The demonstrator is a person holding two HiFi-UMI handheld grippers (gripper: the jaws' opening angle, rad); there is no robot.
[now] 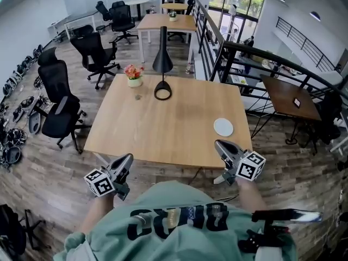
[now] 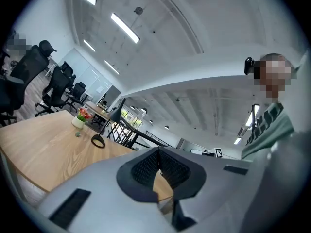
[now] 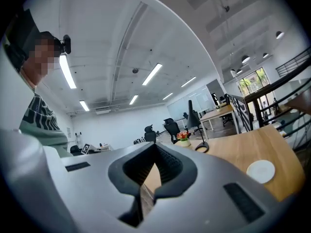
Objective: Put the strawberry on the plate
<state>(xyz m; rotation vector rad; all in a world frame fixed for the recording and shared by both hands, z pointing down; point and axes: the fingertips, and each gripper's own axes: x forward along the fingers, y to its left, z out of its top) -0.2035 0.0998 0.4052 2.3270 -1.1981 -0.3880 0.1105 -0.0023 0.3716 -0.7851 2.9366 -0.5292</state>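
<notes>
left gripper (image 1: 125,160) clenched, empty | right gripper (image 1: 219,144) clenched, empty | both short of table (image 1: 163,129) edge: likely ready pose | plate (image 1: 223,126) nearest right gripper

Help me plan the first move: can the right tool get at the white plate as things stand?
Probably yes: the white plate lies on the table's near right part, just ahead of the right tool, with only bare wood between them.

A small thing (image 1: 138,97) beside the flower pot (image 1: 134,81) is too tiny to identify.
</notes>
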